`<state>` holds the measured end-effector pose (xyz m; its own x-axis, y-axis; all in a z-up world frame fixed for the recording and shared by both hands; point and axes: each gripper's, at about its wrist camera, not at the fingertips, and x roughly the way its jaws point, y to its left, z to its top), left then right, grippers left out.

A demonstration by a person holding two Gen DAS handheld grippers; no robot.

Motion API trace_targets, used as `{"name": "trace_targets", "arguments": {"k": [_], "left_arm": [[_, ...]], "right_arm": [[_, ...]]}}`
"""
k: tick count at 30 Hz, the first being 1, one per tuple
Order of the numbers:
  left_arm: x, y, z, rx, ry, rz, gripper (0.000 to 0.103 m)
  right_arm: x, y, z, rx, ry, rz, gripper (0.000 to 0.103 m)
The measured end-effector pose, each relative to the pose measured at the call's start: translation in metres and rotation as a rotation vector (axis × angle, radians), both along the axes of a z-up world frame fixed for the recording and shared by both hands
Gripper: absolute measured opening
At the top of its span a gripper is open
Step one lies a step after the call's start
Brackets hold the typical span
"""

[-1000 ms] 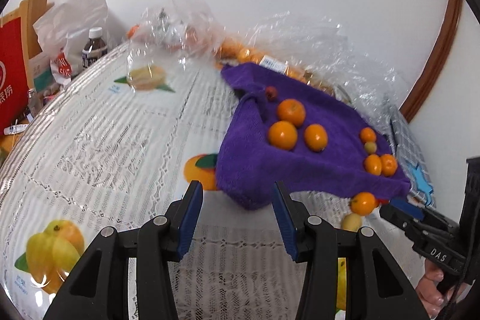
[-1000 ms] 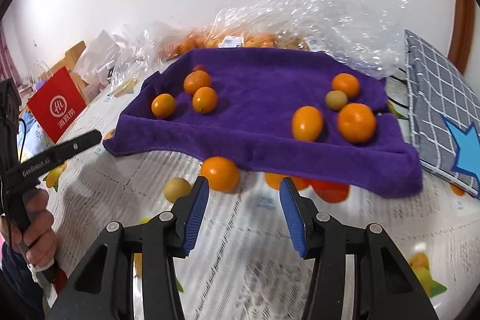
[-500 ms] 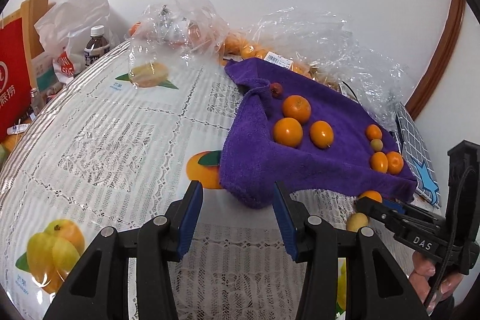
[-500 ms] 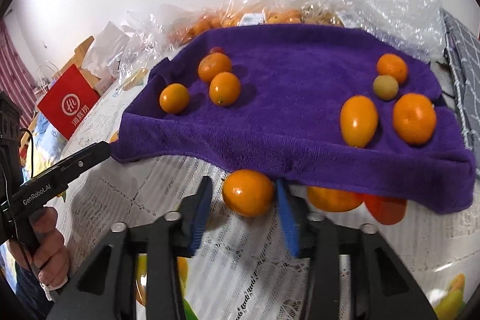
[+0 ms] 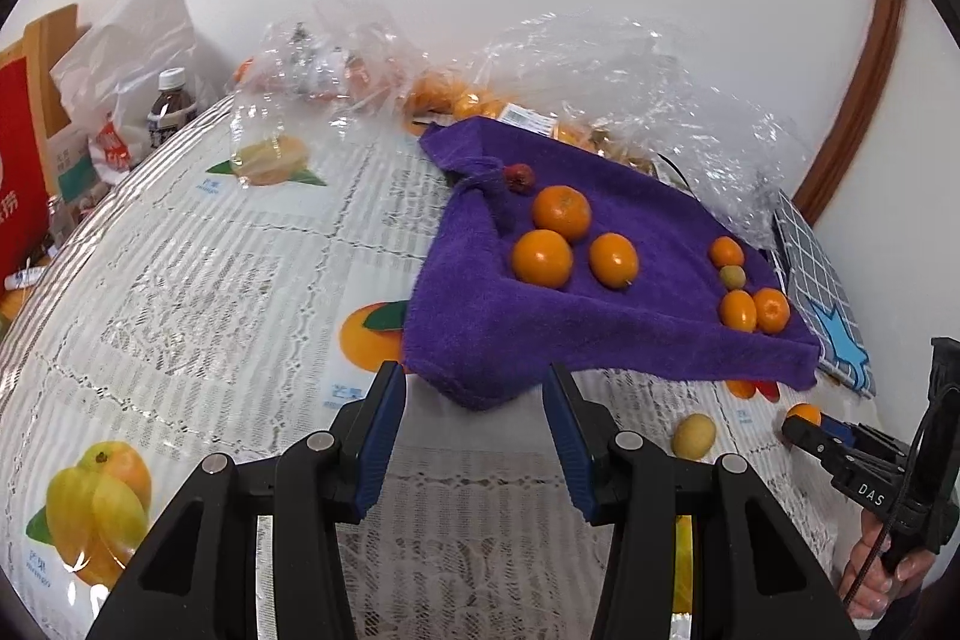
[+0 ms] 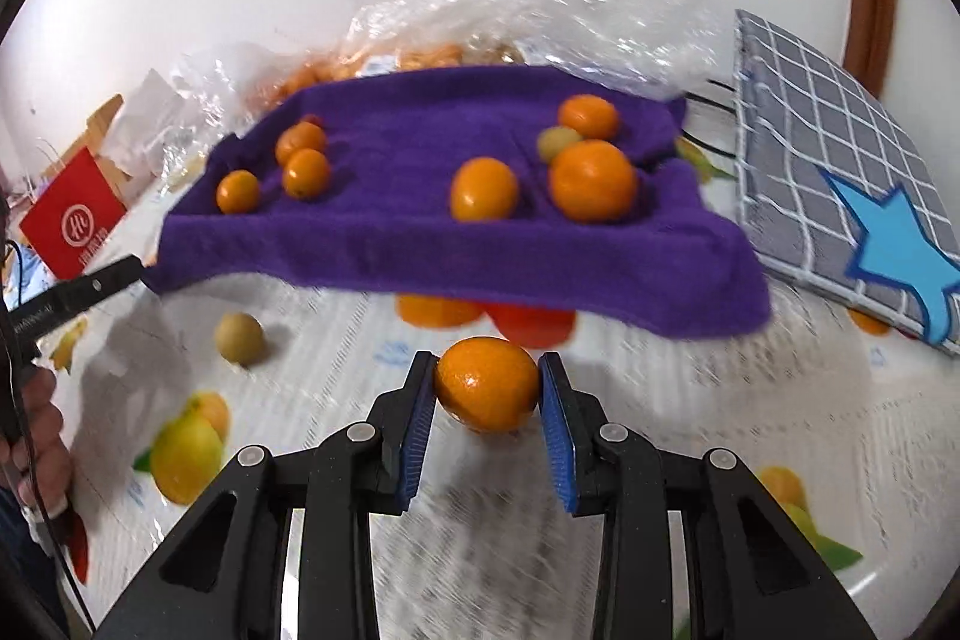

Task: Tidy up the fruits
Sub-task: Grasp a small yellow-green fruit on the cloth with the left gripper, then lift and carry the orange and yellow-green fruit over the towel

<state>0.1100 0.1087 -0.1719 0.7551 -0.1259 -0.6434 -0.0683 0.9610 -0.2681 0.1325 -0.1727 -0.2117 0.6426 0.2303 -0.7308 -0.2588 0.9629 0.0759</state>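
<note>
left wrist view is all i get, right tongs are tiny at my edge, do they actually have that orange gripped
observer: Yes. The right wrist view shows the right tongs shut on the orange, a blue pad pressing each side. They have just been closing.
operator: and how do my left tongs sit against the towel from over there
observer: The left tongs are open, and one tip shows right at the purple towel's near-left corner. I cannot tell if it touches.
</note>
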Motion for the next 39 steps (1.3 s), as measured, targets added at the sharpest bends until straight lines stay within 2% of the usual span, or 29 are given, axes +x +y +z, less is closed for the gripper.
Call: {"name": "trace_targets", "arguments": {"k": [4,8,16,22,26,30,32,35,39], "left_arm": [[0.002,-0.003,-0.001,0.002,0.007,-0.02,0.045],[0.0,-0.004,0.0,-0.007,-0.005,-0.03,0.045],[0.003,-0.015,-0.003,-0.022,0.015,-0.111,0.043],[0.005,-0.053,-0.002,-0.059,0.043,-0.257,0.044],[0.011,-0.089,-0.003,0.021,0.053,-0.303,0.044],[0.016,-0.103,-0.01,0.044,0.082,-0.324,0.043],[0.019,-0.106,-0.01,0.054,0.083,-0.325,0.041],[0.025,-0.112,-0.013,0.071,0.107,-0.342,0.025],[0.025,-0.113,-0.012,0.029,0.092,-0.396,0.023]], "right_arm": [[0.001,0.0,-0.006,-0.006,0.011,0.01,0.034],[0.002,-0.004,-0.005,0.03,0.013,0.018,0.034],[-0.009,-0.025,-0.001,0.071,-0.015,-0.034,0.034],[-0.021,-0.044,-0.001,0.047,-0.02,-0.06,0.034],[-0.022,-0.057,-0.002,0.105,-0.008,-0.07,0.034],[-0.021,-0.057,-0.005,0.112,0.009,-0.063,0.034],[-0.02,-0.052,-0.006,0.099,0.016,-0.048,0.034],[-0.02,-0.049,-0.006,0.106,0.022,-0.02,0.034],[-0.02,-0.052,-0.006,0.132,0.026,-0.011,0.034]]}}
